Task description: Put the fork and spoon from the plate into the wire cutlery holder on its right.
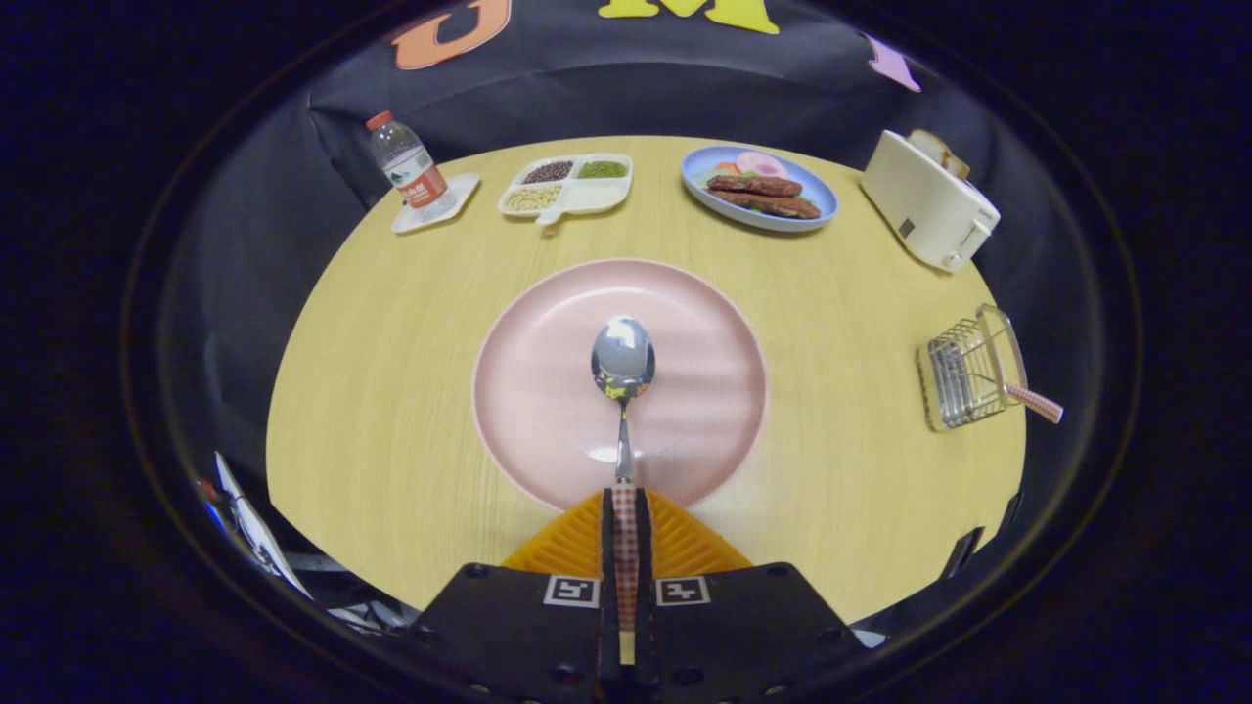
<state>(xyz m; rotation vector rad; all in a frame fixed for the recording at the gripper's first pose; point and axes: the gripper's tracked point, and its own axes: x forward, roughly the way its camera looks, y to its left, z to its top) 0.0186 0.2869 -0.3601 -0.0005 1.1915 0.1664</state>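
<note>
My gripper (625, 504) is shut on the spoon's checkered handle, which runs back between the two fingers. The spoon (623, 367) points straight ahead, its shiny bowl over the middle of the pink plate (528, 391). Whether the bowl touches the plate I cannot tell. The wire cutlery holder (963, 376) stands to the right of the plate near the table's edge. A checkered handle (1035, 402), the fork's by its pattern, sticks out of the holder toward the right.
Beyond the plate lie a white divided tray of beans (567, 186), a blue plate of sausages (761, 191), and a water bottle (408, 168) on a small dish. A cream toaster (929, 200) with bread stands at the far right. The round wooden table (391, 391) ends close to the holder.
</note>
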